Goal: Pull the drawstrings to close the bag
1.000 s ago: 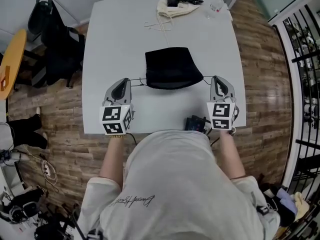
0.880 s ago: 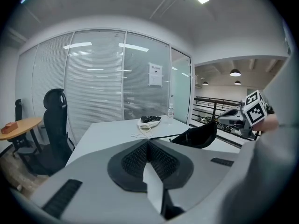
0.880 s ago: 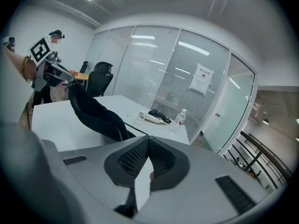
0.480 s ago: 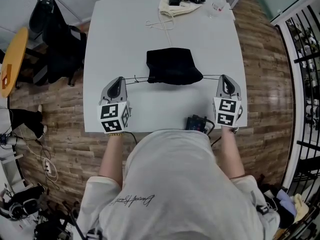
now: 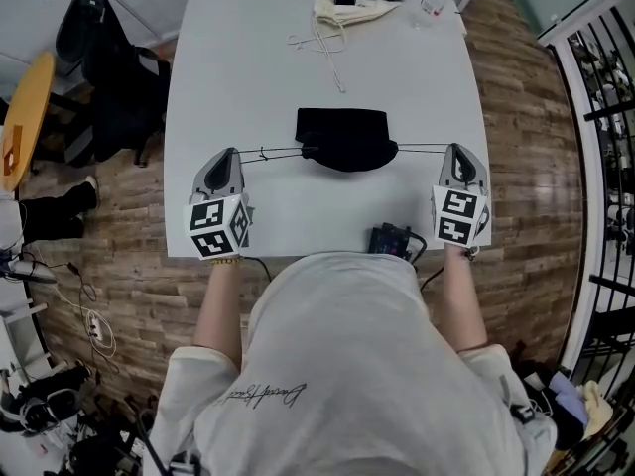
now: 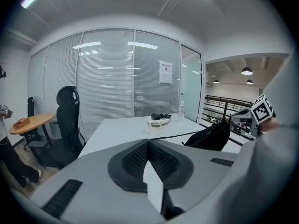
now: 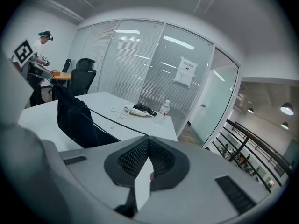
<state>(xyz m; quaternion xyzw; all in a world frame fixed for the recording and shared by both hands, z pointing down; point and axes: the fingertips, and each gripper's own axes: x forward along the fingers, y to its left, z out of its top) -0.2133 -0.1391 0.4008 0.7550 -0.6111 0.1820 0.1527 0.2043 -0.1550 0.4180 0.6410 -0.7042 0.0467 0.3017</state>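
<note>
A black drawstring bag (image 5: 344,138) lies bunched at the middle of the white table (image 5: 258,67). One thin black drawstring (image 5: 273,154) runs taut from the bag's left side to my left gripper (image 5: 224,156), which is shut on it. The other drawstring (image 5: 425,147) stretches right to my right gripper (image 5: 458,153), also shut on its cord. In the left gripper view the closed jaws pinch the drawstring (image 6: 177,135) leading to the bag (image 6: 211,135). In the right gripper view the drawstring (image 7: 117,123) runs from the closed jaws to the bag (image 7: 74,119).
A cream pouch (image 5: 347,8) with a black item on it, a loose white cord (image 5: 323,44) and a water bottle (image 5: 434,6) sit at the table's far edge. A black device (image 5: 391,238) lies at the near edge. A black office chair (image 5: 109,77) stands left; a railing (image 5: 605,117) runs right.
Both grippers have moved outward, away from each other. The drawstrings have gone taut and the bag's mouth has gathered narrower.
</note>
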